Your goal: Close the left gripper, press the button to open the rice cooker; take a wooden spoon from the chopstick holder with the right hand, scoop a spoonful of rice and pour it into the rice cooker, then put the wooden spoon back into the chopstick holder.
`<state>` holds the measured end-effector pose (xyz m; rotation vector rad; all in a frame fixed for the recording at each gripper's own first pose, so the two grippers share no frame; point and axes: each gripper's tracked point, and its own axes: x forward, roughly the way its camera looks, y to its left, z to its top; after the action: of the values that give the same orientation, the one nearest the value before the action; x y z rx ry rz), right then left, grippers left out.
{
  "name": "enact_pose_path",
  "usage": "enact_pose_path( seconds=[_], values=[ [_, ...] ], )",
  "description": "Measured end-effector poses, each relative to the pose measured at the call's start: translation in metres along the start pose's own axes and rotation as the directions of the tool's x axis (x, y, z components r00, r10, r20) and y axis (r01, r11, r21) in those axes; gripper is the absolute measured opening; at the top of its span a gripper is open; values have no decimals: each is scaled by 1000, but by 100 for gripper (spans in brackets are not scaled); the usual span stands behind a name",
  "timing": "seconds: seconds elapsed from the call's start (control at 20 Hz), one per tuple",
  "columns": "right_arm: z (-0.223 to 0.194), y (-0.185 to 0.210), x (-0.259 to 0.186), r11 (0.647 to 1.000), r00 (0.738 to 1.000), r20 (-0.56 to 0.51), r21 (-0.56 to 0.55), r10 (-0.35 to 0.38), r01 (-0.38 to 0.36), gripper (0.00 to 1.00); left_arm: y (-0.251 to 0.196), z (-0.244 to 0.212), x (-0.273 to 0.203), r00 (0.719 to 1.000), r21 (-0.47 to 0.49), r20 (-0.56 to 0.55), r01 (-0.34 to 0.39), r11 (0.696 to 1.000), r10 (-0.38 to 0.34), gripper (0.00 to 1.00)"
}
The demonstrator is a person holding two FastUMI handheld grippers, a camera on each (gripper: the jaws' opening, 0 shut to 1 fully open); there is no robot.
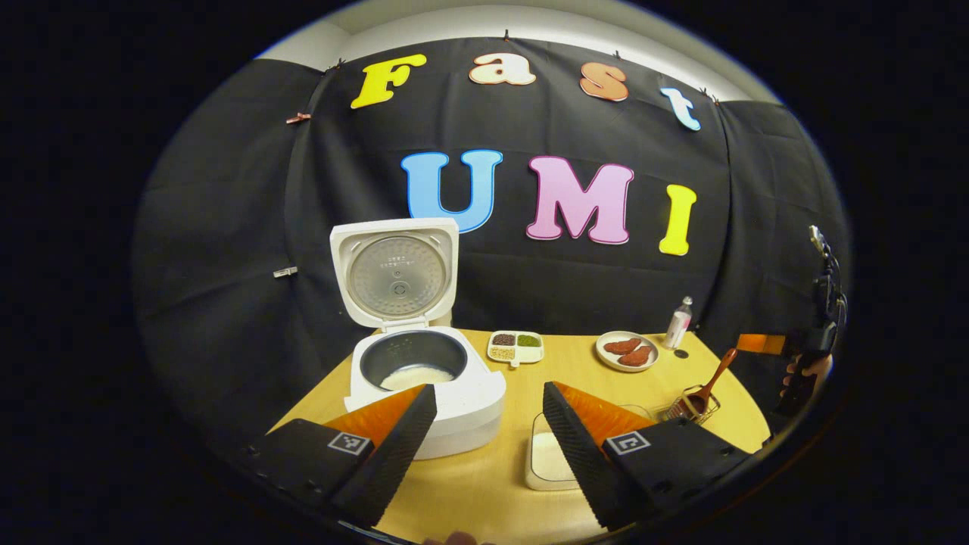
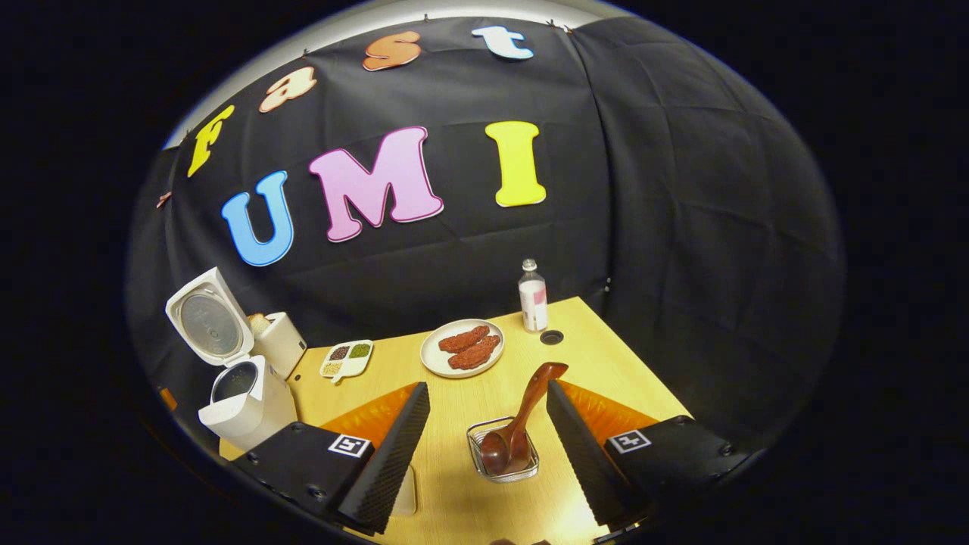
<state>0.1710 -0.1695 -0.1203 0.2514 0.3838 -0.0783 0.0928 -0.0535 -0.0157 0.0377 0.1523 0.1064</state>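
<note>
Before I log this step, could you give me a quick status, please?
Both claws open, empty. Rice cooker open, rice inside. Wooden spoon in its holder. Nothing in the way.

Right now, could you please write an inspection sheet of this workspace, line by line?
Surface: yellow wooden table, tidy.
Job's things: white rice cooker, lid open, rice inside; brown wooden spoon resting in the wire holder; white rice container.
Clutter: divided tray of grains, plate of brown food, small bottle.
Grippers: left gripper open; right gripper open, spoon between its fingers, untouched.
Cables: nothing seen.
Surroundings: black cloth wall.
</note>
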Motion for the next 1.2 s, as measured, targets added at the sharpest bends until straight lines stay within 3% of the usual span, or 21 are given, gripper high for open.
enact_pose_path(
  seconds=[0.1,0.45,0.65,0.8,0.9,1.0,1.05,1.1,1.2],
  values=[
    [-14,-11,16,999,998,-55,36,-3,5,98,2,-3,-1,999,-8,-17,-43,999,43,98],
    [-55,-37,69,996,984,-180,85,1,15,99,-3,-36,-7,985,-188,-126,-140,972,117,98],
    [-78,-43,98,995,971,-237,95,12,11,99,-7,-50,-13,976,-212,-163,-180,961,147,95],
    [-85,-32,121,985,963,-260,171,70,-25,98,-15,-57,-18,973,-202,-171,-191,961,157,95],
    [-87,-24,132,976,960,-260,212,101,-45,93,-19,-65,-20,969,-181,-184,-197,964,163,96],
    [-84,-20,137,974,963,-245,221,110,-55,80,-26,-74,-23,966,-169,-197,-199,965,165,96],
    [-82,-20,139,972,966,-235,227,108,-54,53,-29,-77,-24,965,-169,-204,-199,965,163,96],
    [-81,-14,140,967,963,-231,241,136,-78,45,-34,-81,-25,965,-174,-208,-196,965,159,96],
    [-80,-19,132,973,965,-239,226,106,-51,44,-40,-86,-27,966,-184,-214,-189,965,148,96]
  ],
)
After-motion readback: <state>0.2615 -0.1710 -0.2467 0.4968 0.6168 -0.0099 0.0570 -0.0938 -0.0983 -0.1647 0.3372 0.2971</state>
